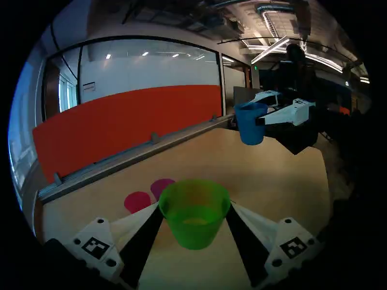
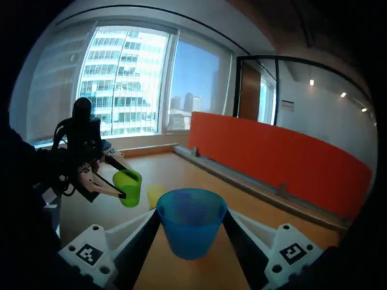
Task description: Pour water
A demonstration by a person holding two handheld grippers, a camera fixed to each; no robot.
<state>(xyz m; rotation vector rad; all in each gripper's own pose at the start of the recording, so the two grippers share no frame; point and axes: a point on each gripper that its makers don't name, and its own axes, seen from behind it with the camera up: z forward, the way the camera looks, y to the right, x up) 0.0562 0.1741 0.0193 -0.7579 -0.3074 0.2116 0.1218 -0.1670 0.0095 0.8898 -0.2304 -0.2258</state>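
Left gripper [image 1: 195, 220] clamps green cup [image 1: 195, 234], right gripper [image 2: 192, 224] clamps blue cup [image 2: 191, 241]. Both cups are upright, held off the pale wood table [image 1: 280, 169]. Two pink cups [image 1: 138, 201] and a yellow cup [image 2: 155, 193] sit on it. Orange partition [image 1: 126, 121] along table edge, high-rise windows [image 2: 126, 82] beyond.

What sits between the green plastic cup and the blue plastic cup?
In the right gripper view, a yellow plastic cup on the wooden table shows between the green cup and the blue cup.
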